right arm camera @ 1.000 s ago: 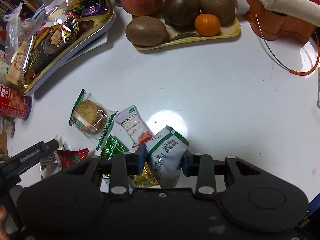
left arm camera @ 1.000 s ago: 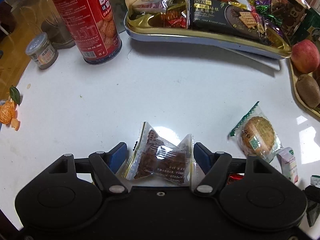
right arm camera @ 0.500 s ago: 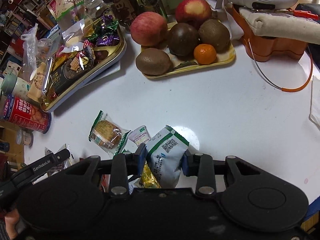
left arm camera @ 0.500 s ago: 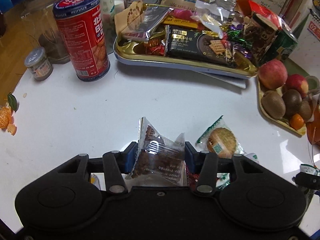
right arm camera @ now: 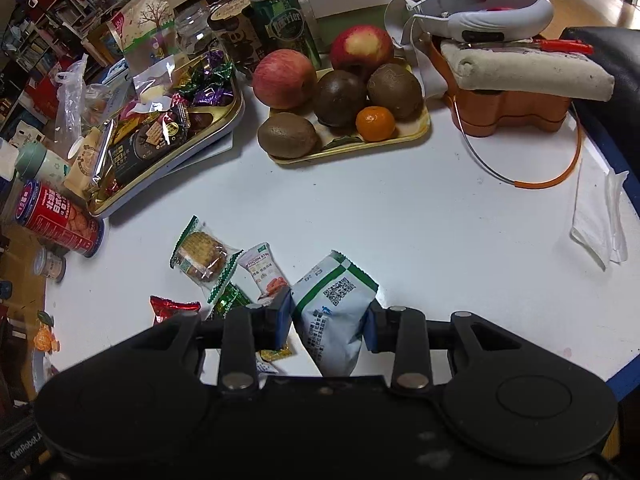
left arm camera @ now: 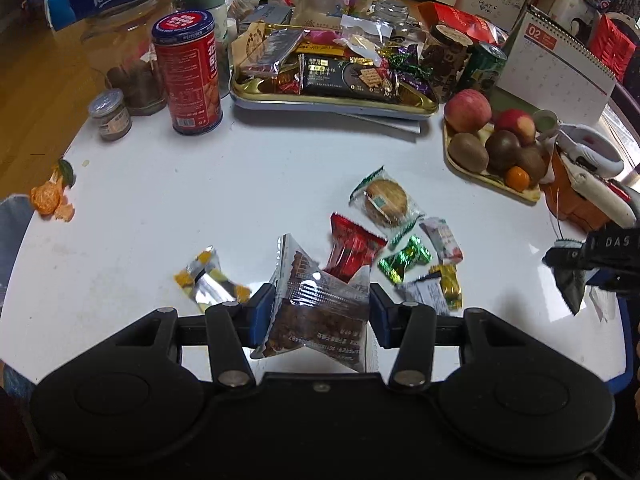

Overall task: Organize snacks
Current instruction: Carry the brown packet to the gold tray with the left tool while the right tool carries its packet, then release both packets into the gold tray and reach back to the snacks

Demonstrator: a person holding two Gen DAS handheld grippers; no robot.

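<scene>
My left gripper (left arm camera: 320, 316) is shut on a clear packet of brown cake (left arm camera: 316, 312) and holds it above the white table (left arm camera: 240, 184). My right gripper (right arm camera: 328, 320) is shut on a white and green snack packet (right arm camera: 334, 308), also lifted. Loose snacks lie on the table below: a round biscuit packet (left arm camera: 386, 202) (right arm camera: 200, 258), a red packet (left arm camera: 352, 246) (right arm camera: 172, 308), a green candy (left arm camera: 404, 260), a small white packet (right arm camera: 264, 272) and a silver-yellow candy (left arm camera: 206, 280). The gold snack tray (left arm camera: 332, 100) (right arm camera: 168, 156) at the back is full of packets.
A red biscuit tin (left arm camera: 188, 76) and a small jar (left arm camera: 110, 114) stand at back left. A fruit tray (left arm camera: 492, 148) (right arm camera: 348, 120) with apples and kiwis is at the right. An orange box (right arm camera: 508, 112), a tissue (right arm camera: 600, 216) and orange peel (left arm camera: 50, 200) sit near the edges.
Both grippers have risen and pulled back from the table with their packets held. More of the table and the loose snacks below now show.
</scene>
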